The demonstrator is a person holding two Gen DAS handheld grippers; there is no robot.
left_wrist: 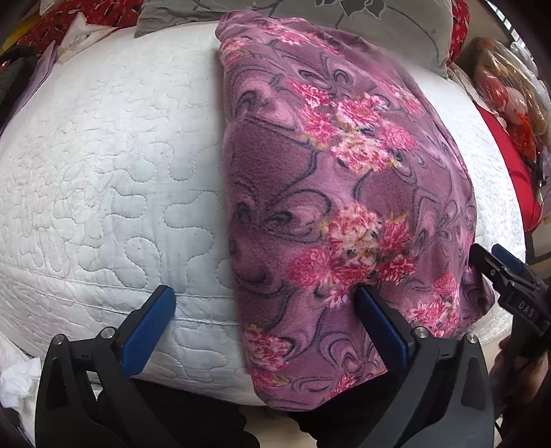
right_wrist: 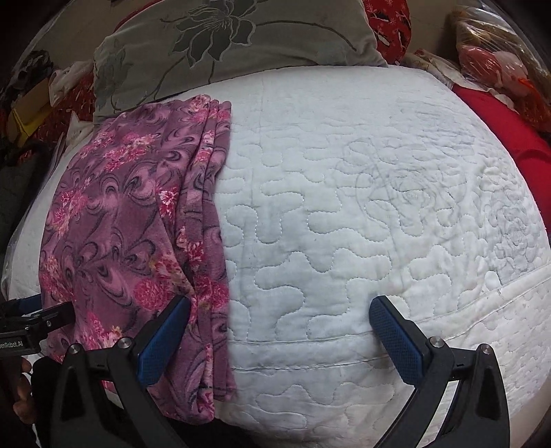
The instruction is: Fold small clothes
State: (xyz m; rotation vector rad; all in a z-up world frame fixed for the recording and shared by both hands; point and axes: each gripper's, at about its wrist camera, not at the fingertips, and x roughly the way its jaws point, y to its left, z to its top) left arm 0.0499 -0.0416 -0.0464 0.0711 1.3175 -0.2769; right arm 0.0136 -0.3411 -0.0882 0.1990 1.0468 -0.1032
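Note:
A purple fleece garment with pink flowers [left_wrist: 330, 179] lies folded lengthwise on a white quilted mattress [left_wrist: 110, 179], its near end hanging over the front edge. My left gripper [left_wrist: 265, 296] is open above the garment's left fold edge, nothing pressed between the blue pads. In the right wrist view the same garment [right_wrist: 131, 220] shows stacked layered edges along its right side. My right gripper [right_wrist: 280, 306] is open over that layered edge and the bare mattress [right_wrist: 361, 206]. The right gripper [left_wrist: 496, 262] also shows at the right edge of the left wrist view.
A grey flower-print pillow [right_wrist: 224, 44] lies at the head of the mattress. Red fabric [right_wrist: 506, 131] and plastic-wrapped bundles [right_wrist: 496, 51] sit at the right. Clutter and red patterned cloth [left_wrist: 69, 20] lie at the far left. Crumpled white material [left_wrist: 17, 382] sits near the front left corner.

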